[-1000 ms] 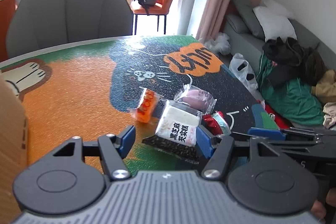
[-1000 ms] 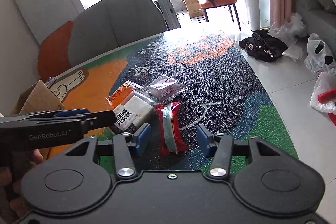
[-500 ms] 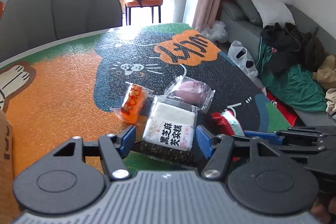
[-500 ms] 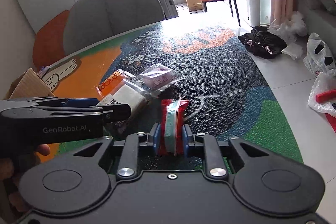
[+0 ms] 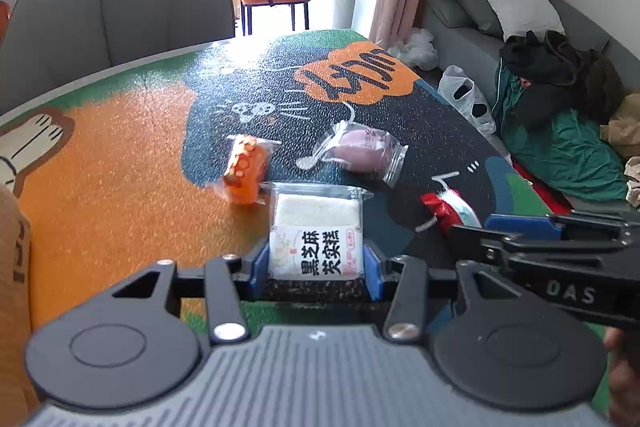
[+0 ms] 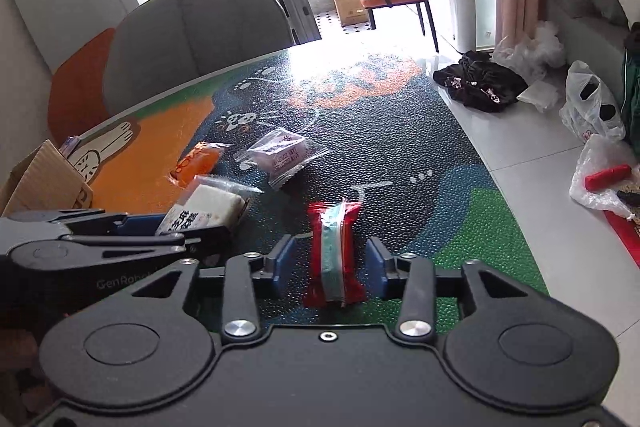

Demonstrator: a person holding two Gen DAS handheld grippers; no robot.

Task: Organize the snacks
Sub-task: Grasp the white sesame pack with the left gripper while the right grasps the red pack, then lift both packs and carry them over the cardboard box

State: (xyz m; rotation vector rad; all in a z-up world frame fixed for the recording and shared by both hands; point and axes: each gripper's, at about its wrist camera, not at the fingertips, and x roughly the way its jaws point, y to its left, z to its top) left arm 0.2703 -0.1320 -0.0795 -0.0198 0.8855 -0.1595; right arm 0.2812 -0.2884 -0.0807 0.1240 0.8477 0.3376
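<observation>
Snacks sit low in both frames: the left gripper (image 5: 316,263), jaws just closed in, pinches the white sesame cake pack (image 5: 316,231). The right gripper (image 6: 330,263), jaws just reopened, straddles the red packet (image 6: 334,251) untouched; better to close squarely mid-packet before lifting.

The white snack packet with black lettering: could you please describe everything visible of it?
The white snack packet is a clear, crinkly plastic wrapper around a white block with a dark speckled layer beneath, and bold black characters printed on top. It lies flat on the patterned table mat, its near end pressed between the blue pads of the left tool.
</observation>
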